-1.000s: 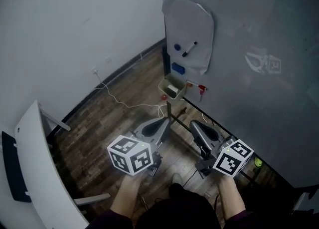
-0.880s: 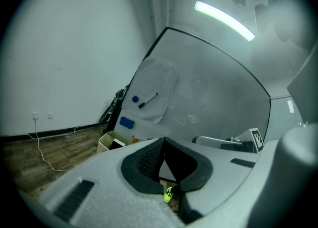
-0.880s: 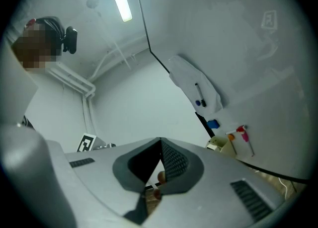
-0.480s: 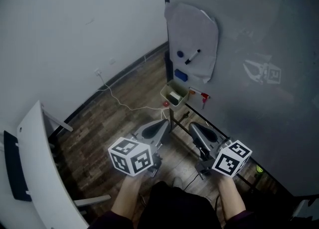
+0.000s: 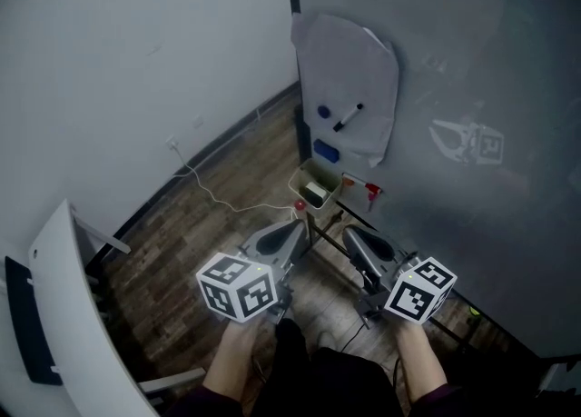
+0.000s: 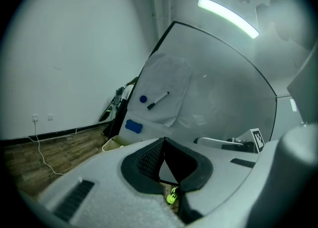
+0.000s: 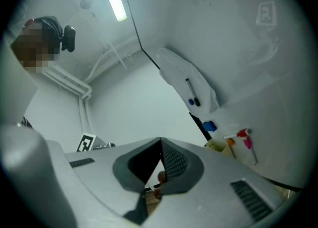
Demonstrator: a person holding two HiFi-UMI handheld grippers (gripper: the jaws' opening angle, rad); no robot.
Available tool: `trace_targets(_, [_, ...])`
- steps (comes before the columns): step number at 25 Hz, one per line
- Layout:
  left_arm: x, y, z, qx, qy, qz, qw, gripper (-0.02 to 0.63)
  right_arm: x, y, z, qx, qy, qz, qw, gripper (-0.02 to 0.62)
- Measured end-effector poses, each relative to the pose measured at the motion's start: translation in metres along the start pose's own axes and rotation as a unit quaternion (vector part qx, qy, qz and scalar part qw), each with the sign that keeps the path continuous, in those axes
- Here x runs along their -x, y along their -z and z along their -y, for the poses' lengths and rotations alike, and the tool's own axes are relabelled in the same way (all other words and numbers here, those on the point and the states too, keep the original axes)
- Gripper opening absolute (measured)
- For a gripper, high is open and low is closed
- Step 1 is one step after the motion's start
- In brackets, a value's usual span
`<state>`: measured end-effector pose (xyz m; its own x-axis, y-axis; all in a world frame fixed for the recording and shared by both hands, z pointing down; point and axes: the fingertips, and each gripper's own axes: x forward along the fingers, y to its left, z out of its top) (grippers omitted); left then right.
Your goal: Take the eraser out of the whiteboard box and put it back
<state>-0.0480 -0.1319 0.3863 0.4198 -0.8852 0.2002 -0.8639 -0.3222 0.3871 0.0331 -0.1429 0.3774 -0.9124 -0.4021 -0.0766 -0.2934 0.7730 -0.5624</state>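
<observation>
Since a second before, both grippers had edged toward the grey whiteboard (image 5: 472, 88), so the small pale yellow plastic box (image 5: 301, 173) hung at its lower edge sat nearer their tips. The left gripper (image 5: 297, 223) and the right gripper (image 5: 348, 233) were each closed tip to tip, holding nothing. Only the head view looked into the box, where the eraser (image 5: 315, 194), a pale block with a dark face, lay. The left gripper view caught just the box's corner, plus a blue block (image 6: 133, 126) and a black marker (image 6: 158, 100) on a white sheet (image 6: 169, 80). The right gripper view added small red and orange items (image 7: 242, 134) beside the box. The eraser lay ahead of both pairs of jaws, apart from them.
</observation>
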Motion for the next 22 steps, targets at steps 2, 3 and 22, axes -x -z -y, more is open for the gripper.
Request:
trace_targets(2, [-0.008,0.0,-0.008,0.001,0.005,-0.004,1.0,0.006,-0.005,0.001,0.007,-0.001,0.006,0.002,1.0,0.003])
trace_targets(3, [-0.012,0.0,-0.012,0.002,0.007,-0.006,1.0,0.006,-0.008,0.002,0.01,-0.001,0.009,0.002,1.0,0.003])
trace_targets(22, [-0.071,-0.025,-0.07,-0.004,0.084,-0.058,0.9947,0.006,-0.073,-0.005,0.053,-0.012,0.084,0.027,0.996,0.003])
